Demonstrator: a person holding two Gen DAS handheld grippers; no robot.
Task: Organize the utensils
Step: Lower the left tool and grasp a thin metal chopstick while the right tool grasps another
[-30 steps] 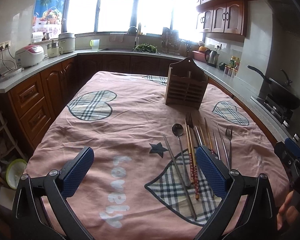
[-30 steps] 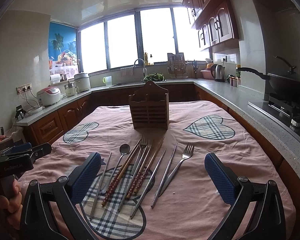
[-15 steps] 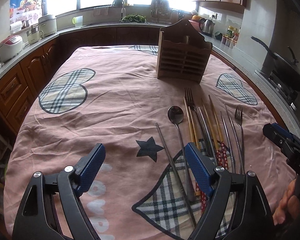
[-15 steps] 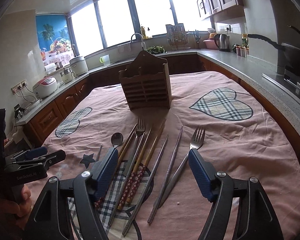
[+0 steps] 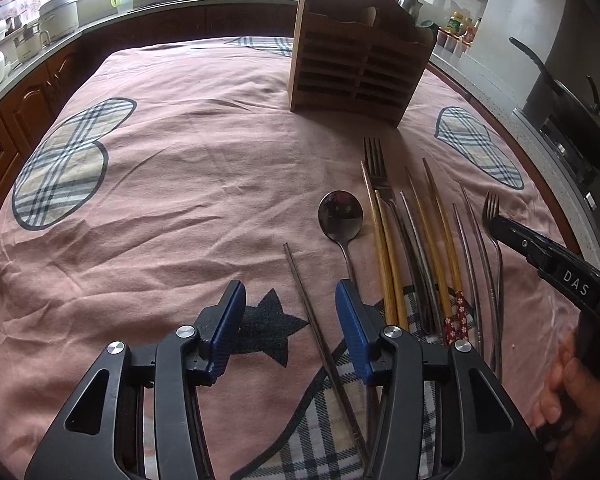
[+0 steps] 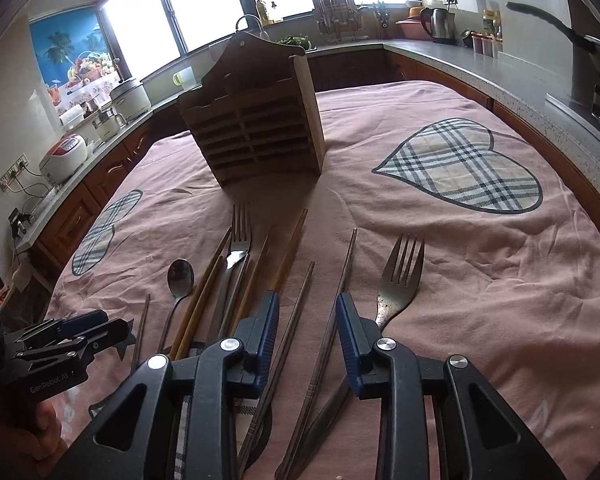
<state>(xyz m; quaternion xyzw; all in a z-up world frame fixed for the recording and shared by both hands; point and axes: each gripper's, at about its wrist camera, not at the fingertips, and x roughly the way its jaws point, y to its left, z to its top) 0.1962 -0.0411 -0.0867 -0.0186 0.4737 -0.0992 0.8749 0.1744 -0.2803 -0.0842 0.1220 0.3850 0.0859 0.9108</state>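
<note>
Closing on their picks, both claws narrow and neither yet grips: the left claw (image 5: pixel 290 330) straddles the lone metal chopstick (image 5: pixel 324 340) left of the spoon (image 5: pixel 340 216), the right claw (image 6: pixel 307 330) straddles two metal chopsticks (image 6: pixel 300 320) beside the fork (image 6: pixel 400 276). Centre each pad on one stick and lift straight, since neighbours lie close. Open cloth lies up to the wooden holder (image 5: pixel 360 68); the tabletop (image 6: pixel 500 280) edge stays well clear
</note>
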